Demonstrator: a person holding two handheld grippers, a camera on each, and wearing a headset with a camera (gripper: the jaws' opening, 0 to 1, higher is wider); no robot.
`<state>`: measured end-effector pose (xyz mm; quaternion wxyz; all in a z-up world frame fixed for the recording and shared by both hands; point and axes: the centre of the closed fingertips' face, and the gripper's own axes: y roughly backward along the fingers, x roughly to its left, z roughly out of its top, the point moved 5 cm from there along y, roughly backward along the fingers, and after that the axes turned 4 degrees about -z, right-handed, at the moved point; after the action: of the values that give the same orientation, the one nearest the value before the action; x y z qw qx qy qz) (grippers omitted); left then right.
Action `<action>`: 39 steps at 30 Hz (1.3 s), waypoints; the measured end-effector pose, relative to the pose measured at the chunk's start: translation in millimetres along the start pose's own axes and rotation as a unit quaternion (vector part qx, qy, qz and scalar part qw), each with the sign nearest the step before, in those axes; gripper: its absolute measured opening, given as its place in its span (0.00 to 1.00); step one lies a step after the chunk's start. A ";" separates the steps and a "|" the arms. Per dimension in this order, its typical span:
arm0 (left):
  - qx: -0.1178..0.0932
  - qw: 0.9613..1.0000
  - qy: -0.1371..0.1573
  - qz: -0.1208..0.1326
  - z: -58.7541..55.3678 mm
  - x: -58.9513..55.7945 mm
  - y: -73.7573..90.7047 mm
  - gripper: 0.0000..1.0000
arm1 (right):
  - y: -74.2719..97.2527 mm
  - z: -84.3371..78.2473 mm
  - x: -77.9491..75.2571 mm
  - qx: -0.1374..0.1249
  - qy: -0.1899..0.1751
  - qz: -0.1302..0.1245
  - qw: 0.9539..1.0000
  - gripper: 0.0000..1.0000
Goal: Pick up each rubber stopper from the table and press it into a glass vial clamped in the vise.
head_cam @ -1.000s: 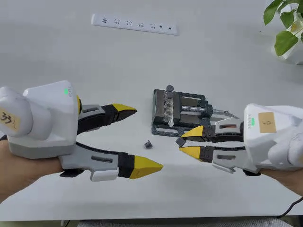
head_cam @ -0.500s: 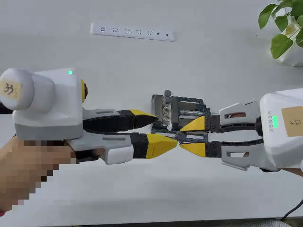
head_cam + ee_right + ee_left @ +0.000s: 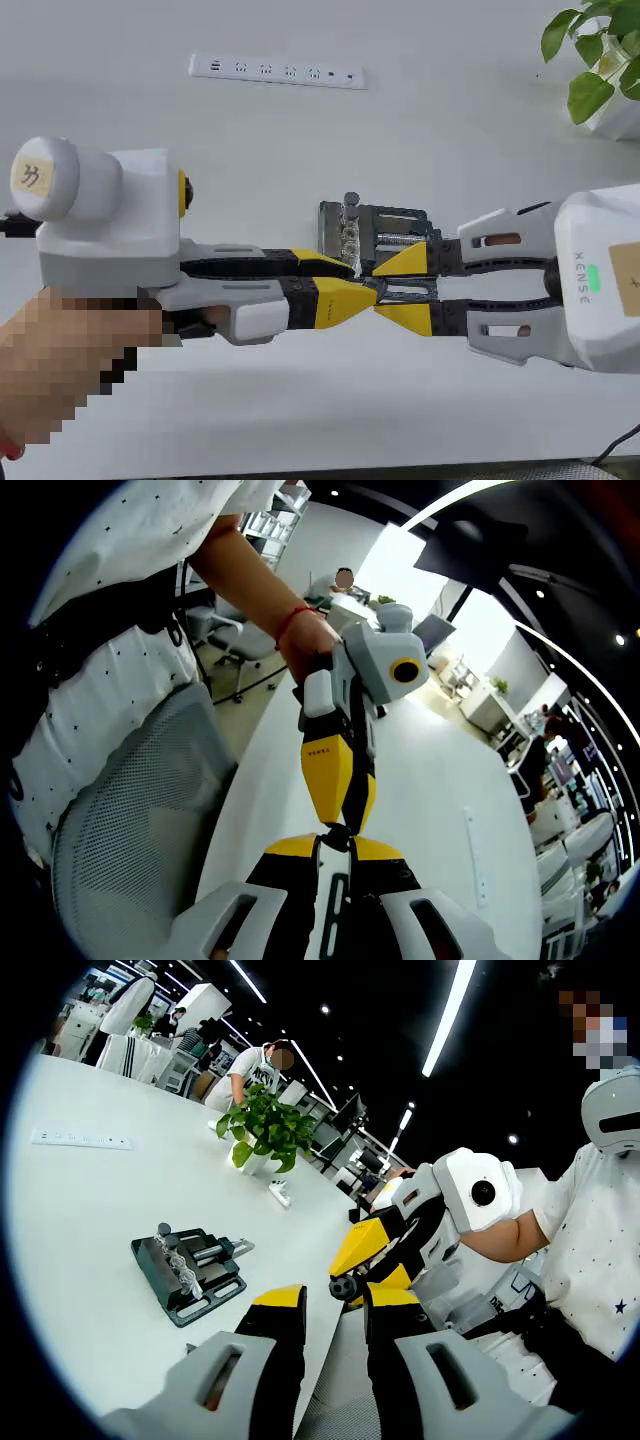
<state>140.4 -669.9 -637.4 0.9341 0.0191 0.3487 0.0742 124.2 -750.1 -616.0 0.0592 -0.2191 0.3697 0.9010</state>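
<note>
looks like a mid-air handoff or regrip to me. the right gripper (image 3: 380, 291) is clamping a rubber stopper (image 3: 343, 1288) at the very ends of its yellow tips, up off the table (image 3: 200, 400) and just in front of the vise (image 3: 395, 215). the left gripper (image 3: 361, 281) is meeting it nose to nose, with its jaws sitting a narrow gap apart and not closing on anything i can see. i can't tell if its pads are brushing the stopper.

my take on doing this bit well: the right one should be keeping its squeeze steady while the left is closing square across the stopper's sides. nobody should be letting go until the new grip is firm, since a tip-only hold on rubber is likely to pop it loose. it'd also help to be leaving the narrow end free and pointing toward the glass vials (image 3: 350, 240).

on the views: the head view is burying the stopper behind the touching tips, but it's showing the vial row, with a seated stopper (image 3: 351, 200) already on the far one. the left gripper view is showing the stopper's round end plainly, with the vise well off to the side. the right gripper view is looking back toward the person, with a left tip coming down right onto the stopper.
</note>
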 end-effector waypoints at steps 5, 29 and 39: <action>0.001 1.000 0.011 -0.009 -0.9 -3.1 -0.6 0.13 | 0.5 2.9 1.1 0.003 0.015 0.000 1.000 0.07; 0.006 0.999 0.037 -0.029 -2.9 -7.6 -1.7 0.05 | 1.8 6.4 3.8 0.018 0.060 0.007 0.998 0.07; 0.005 0.998 0.053 -0.037 -3.7 -7.8 -0.5 0.05 | 2.1 9.8 5.6 0.030 0.096 0.012 0.995 0.07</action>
<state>132.3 -671.6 -635.2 0.9162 0.0065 0.3987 0.0393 115.1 -745.2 -610.9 0.0193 -0.2987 0.4033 0.8647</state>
